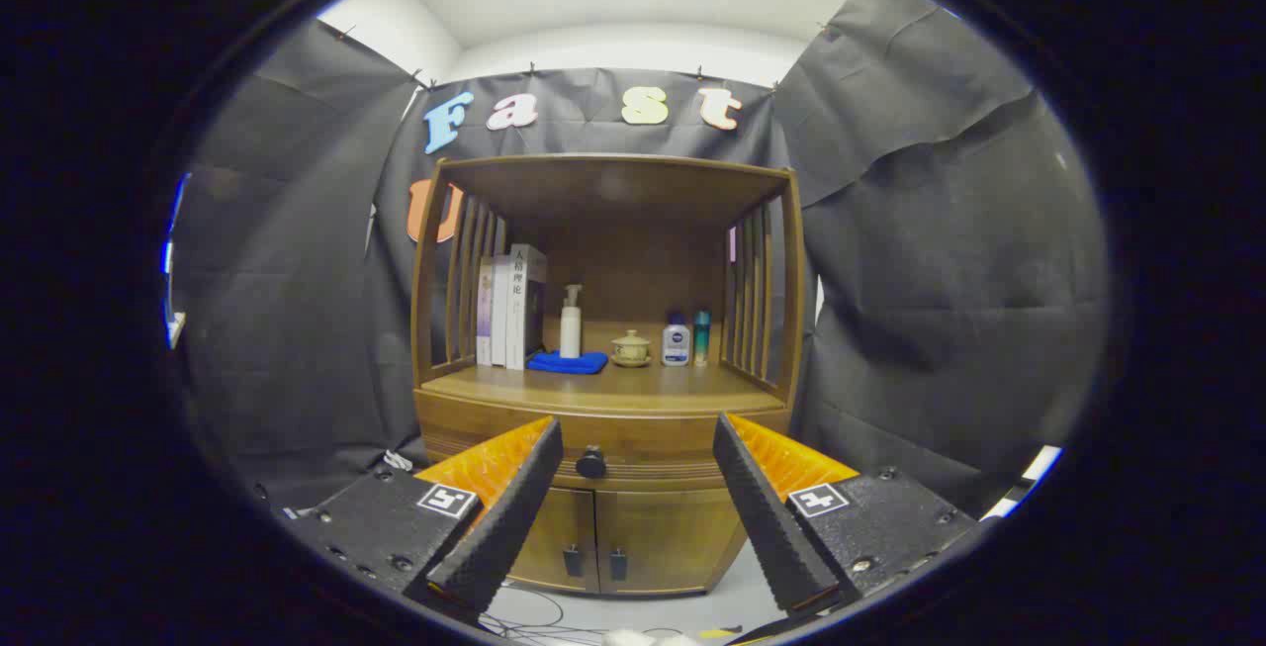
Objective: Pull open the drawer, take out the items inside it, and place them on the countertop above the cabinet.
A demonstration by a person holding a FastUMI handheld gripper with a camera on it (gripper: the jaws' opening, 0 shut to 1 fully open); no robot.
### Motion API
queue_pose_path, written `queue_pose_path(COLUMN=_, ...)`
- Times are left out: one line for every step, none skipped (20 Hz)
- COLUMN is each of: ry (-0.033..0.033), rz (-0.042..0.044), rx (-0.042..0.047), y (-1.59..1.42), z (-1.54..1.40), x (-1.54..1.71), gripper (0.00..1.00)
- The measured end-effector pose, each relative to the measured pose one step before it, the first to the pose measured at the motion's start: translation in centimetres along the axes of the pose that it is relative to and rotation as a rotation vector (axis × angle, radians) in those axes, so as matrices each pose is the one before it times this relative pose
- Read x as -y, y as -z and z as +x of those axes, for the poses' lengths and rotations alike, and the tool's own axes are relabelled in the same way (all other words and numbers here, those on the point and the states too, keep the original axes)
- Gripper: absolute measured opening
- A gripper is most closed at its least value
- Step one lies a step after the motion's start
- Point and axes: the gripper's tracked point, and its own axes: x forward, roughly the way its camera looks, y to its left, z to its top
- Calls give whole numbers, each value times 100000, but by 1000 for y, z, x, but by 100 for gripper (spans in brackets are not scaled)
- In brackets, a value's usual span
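Wooden cabinet [603, 409] sits dead centre of the frame, its drawer [633, 443] closed, so whatever is inside stays hidden. Gripper [638, 448] has its fingers spread wide and empty, lined up so the dark round drawer knob [590, 462] falls in the gap just ahead of them, nearer the left finger. Up on the countertop [633, 387], books, a blue cloth [568, 362] and bottles crowd the back, leaving the front free for unloading.

Book [527, 305] spine has Chinese chars, too small to read; hand-held gripper [637, 422], fingers apart, bears 2 marker tags [447, 500].
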Motion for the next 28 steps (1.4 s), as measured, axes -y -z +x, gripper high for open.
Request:
queue_pose_path(ry=37, rz=17, rx=-405, y=22, z=-24, x=95, gripper=100)
queue_pose_path(ry=178, rz=166, rx=-459, y=-7, z=-61, x=-29, gripper=100)
queue_pose_path(ry=191, rz=315, rx=-430, y=-54, z=-38, x=75, gripper=100)
queue_pose_path(ry=-17, rz=333, rx=-46, y=-61, z=27, x=-8, gripper=100)
queue_pose_path(ry=-215, rz=29, rx=-254, y=-99, z=-34, x=4, gripper=100)
queue_pose_path(ry=-88, rz=5, rx=277, y=-38, z=-127, x=-8, gripper=100)
queue_pose_path(ry=40, rz=-208, rx=432, y=-214, z=-40, x=-23, gripper=100)
queue_pose_path(ry=-28, rz=-342, rx=224, y=-128, z=4, x=11, gripper=100)
queue_pose_path(ry=-117, rz=-293, rx=22, y=-96, z=64, x=-53, gripper=100)
queue_pose_path(ry=-32, rz=-55, rx=-146, y=72, z=-9, x=20, gripper=100)
queue_pose_path(ry=-156, rz=136, rx=-235, y=-54, z=-12, x=17, gripper=100)
queue_pose_path(ry=-51, rz=261, rx=-105, y=61, z=-4, x=-23, gripper=100)
queue_pose_path(ry=-332, rz=68, rx=-257, y=40, z=17, x=-58, gripper=100)
queue_pose_path(ry=-92, rz=36, rx=170, y=-24, z=-15, x=-62, gripper=100)
queue_pose_path(ry=125, rz=-81, rx=17, y=-154, z=36, x=51, gripper=100)
queue_pose_path(ry=62, rz=-18, rx=-112, y=103, z=88, x=71, gripper=100)
queue_pose_path(ry=-152, rz=106, rx=-1, y=77, z=148, x=-35, gripper=100)
queue_pose_path(ry=-251, rz=34, rx=-73, y=113, z=148, x=-196, gripper=100)
queue_pose_path(ry=-279, rz=10, rx=-146, y=17, z=276, x=-124, gripper=100)
queue_pose_path(ry=-766, rz=71, rx=90, y=288, z=344, x=-234, gripper=100)
queue_pose_path(ry=-944, rz=5, rx=164, y=171, z=324, x=-316, gripper=100)
queue_pose_path(ry=-166, rz=30, rx=-188, y=286, z=398, x=-48, gripper=100)
queue_pose_path(ry=-395, rz=-15, rx=-542, y=490, z=466, x=-207, gripper=100)
queue_pose_path(ry=-746, rz=114, rx=-464, y=359, z=603, x=-346, gripper=100)
queue_pose_path(ry=-637, rz=235, rx=-172, y=419, z=580, x=-268, gripper=100)
queue_pose_path(ry=-433, rz=187, rx=-317, y=399, z=748, x=-309, gripper=100)
queue_pose_path(ry=-193, rz=215, rx=-291, y=483, z=948, x=-181, gripper=100)
queue_pose_path(ry=-91, rz=543, rx=-530, y=529, z=1032, x=-306, gripper=100)
